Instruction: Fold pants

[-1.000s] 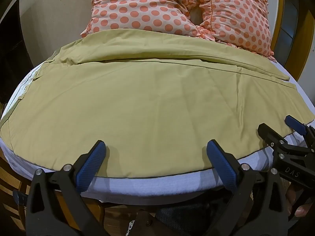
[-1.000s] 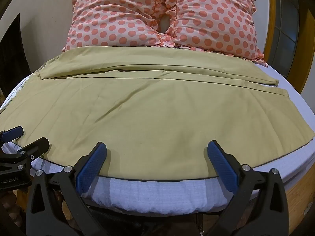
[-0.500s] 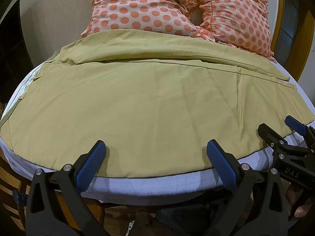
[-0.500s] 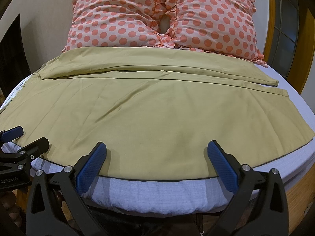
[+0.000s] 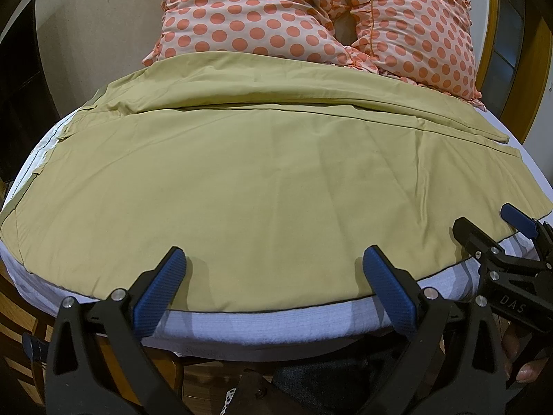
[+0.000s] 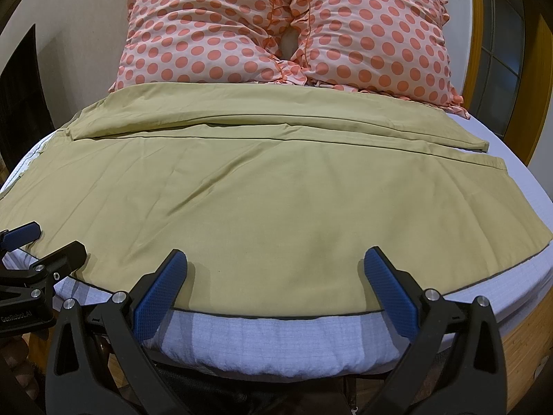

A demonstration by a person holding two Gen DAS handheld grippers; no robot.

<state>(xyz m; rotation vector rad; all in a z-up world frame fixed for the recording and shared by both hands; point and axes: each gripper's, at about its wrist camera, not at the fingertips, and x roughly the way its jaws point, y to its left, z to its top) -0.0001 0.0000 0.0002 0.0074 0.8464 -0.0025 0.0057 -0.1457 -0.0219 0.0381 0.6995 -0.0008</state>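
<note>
Olive-yellow pants [image 5: 269, 180] lie spread flat across the bed, both legs running left to right; they also show in the right wrist view [image 6: 269, 190]. My left gripper [image 5: 273, 263] is open and empty, its blue pads just above the near hem. My right gripper [image 6: 276, 264] is open and empty at the same hem, further right. The right gripper also shows at the right edge of the left wrist view [image 5: 497, 228], and the left gripper at the left edge of the right wrist view [image 6: 45, 242].
Two pink pillows with orange dots [image 6: 283, 31] lean at the head of the bed, touching the far pant leg. The white mattress sheet [image 6: 276, 339] shows below the hem. A wooden bed frame [image 6: 525, 332] and a wooden door frame [image 6: 470, 34] are to the right.
</note>
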